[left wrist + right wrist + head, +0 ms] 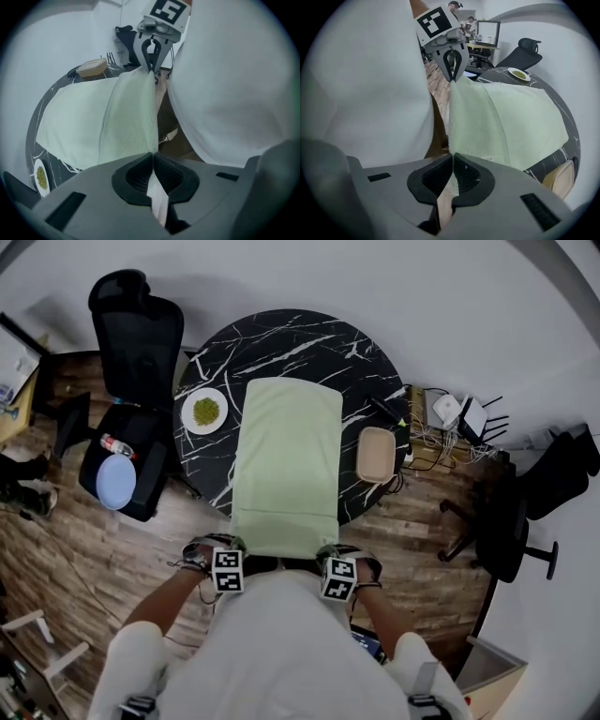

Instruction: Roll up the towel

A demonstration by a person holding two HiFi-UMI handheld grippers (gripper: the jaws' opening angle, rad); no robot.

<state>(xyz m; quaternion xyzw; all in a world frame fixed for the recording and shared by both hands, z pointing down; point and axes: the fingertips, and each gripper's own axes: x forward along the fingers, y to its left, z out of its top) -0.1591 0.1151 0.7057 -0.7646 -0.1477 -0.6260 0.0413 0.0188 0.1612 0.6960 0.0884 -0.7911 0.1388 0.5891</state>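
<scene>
Round black white-veined marble surface [281,334] is carrying the long pale green terry towel [286,465], its near end hanging off the near edge. The left gripper [152,158] and right gripper [452,157] are each pinching a near corner, fingers [137,174] pressing on cloth. Uneven pulling is likely risking a skewed roll, and dragging may be risking the white plate of green food [204,412] at the left edge or the beige oval container [377,454] at the right.

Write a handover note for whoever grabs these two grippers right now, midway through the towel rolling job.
Left gripper: shut on the towel at its near left corner.
Right gripper: shut on its near right corner.
The towel lies spread flat on the round table, near edge held just past the rim. A plate and a box sit either side.
Done: both corners gripped.
Left: the whole roll; none started.
</scene>
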